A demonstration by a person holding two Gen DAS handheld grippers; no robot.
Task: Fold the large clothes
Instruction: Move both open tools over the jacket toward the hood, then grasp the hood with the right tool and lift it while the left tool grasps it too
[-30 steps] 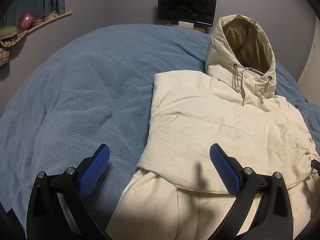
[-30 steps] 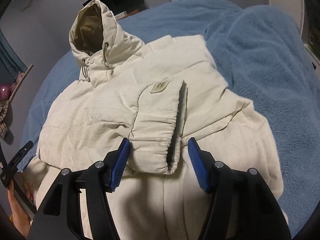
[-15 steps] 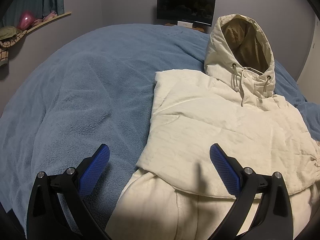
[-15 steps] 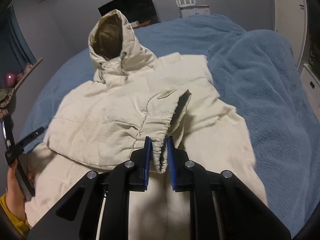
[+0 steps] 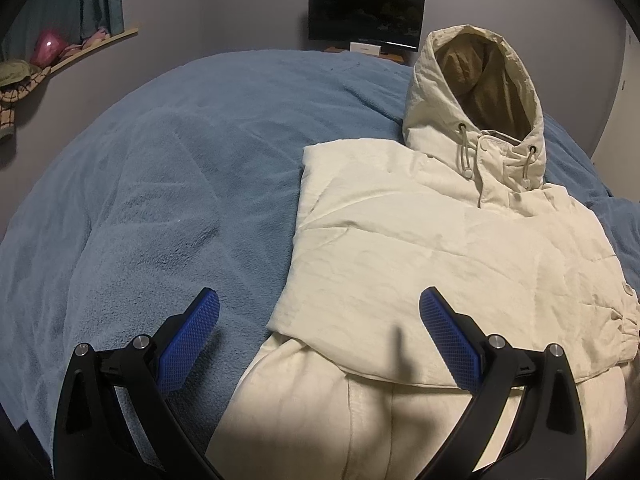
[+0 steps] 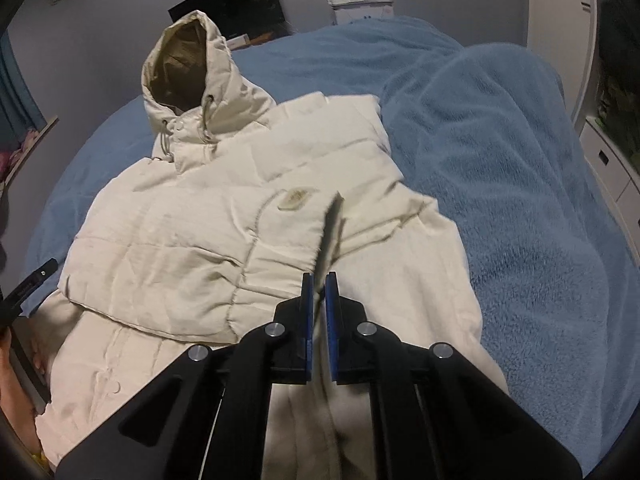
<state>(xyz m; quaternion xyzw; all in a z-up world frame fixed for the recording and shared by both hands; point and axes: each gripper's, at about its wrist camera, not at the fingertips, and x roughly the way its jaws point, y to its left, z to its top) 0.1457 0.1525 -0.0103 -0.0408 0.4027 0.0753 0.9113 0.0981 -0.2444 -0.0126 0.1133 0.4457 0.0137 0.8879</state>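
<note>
A cream hooded jacket lies front up on a blue blanket, hood toward the far wall, both sleeves folded across the chest. My left gripper is open and empty, hovering over the jacket's lower left edge. My right gripper is shut on the elastic cuff of the folded sleeve, which bears a small patch. The jacket also shows in the right wrist view, with the left gripper's edge at the far left.
The blue blanket covers the whole bed and bulges in a mound at the right. A dark monitor stands beyond the hood. A shelf with clutter is on the left wall. White drawers stand at the right.
My right gripper closed on the sleeve cuff and pulled back with it, flattening the sleeve over the chest. The left gripper has barely moved and stays open.
</note>
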